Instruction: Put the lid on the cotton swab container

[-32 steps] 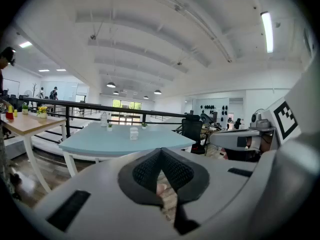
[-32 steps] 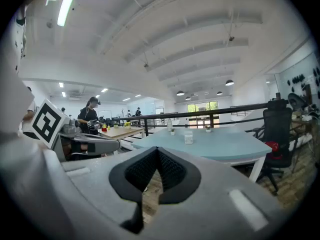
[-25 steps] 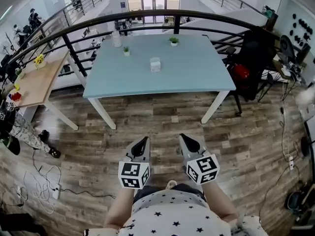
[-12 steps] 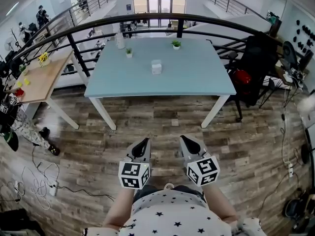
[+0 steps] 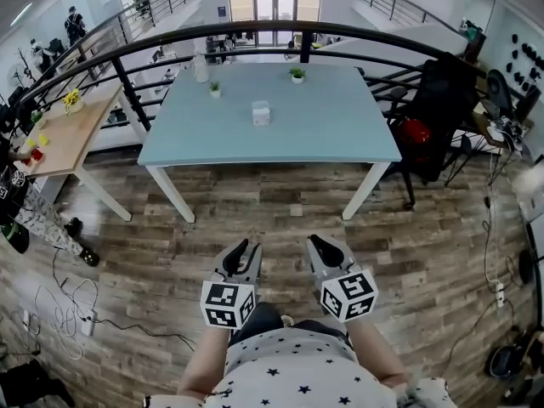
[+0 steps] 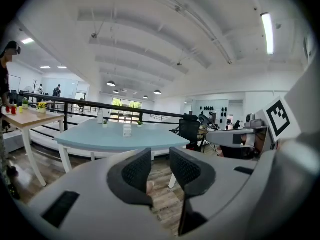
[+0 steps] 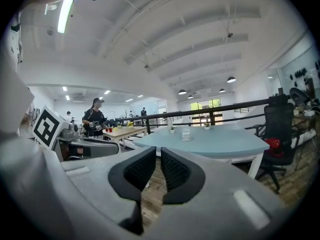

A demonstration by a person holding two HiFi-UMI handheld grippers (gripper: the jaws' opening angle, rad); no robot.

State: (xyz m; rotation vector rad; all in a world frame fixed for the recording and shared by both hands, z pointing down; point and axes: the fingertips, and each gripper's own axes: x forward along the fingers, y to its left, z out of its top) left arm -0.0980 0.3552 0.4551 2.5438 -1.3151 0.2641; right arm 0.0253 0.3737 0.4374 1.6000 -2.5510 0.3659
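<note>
The cotton swab container (image 5: 261, 112) is a small white box standing near the middle of the pale blue table (image 5: 340, 134), too small to tell whether its lid is on. It also shows far off in the left gripper view (image 6: 127, 130) and the right gripper view (image 7: 186, 135). My left gripper (image 5: 242, 249) hangs over the wooden floor well short of the table. Its jaws (image 6: 160, 159) have just been opening and hold nothing. My right gripper (image 5: 319, 245) is beside it. Its jaws (image 7: 158, 156) have just parted to a narrow gap, also with nothing in them.
Two small potted plants (image 5: 297, 73) (image 5: 215, 87) and a bottle (image 5: 201, 66) stand at the table's far edge. A black railing (image 5: 127, 92) runs behind it. A wooden table (image 5: 59, 143) stands left, a black chair (image 5: 438, 100) right, and cables (image 5: 51, 321) lie on the floor.
The left gripper's jaws have spread apart. Both grippers have edged slightly forward. The table and container have shifted a little left in the head view.
</note>
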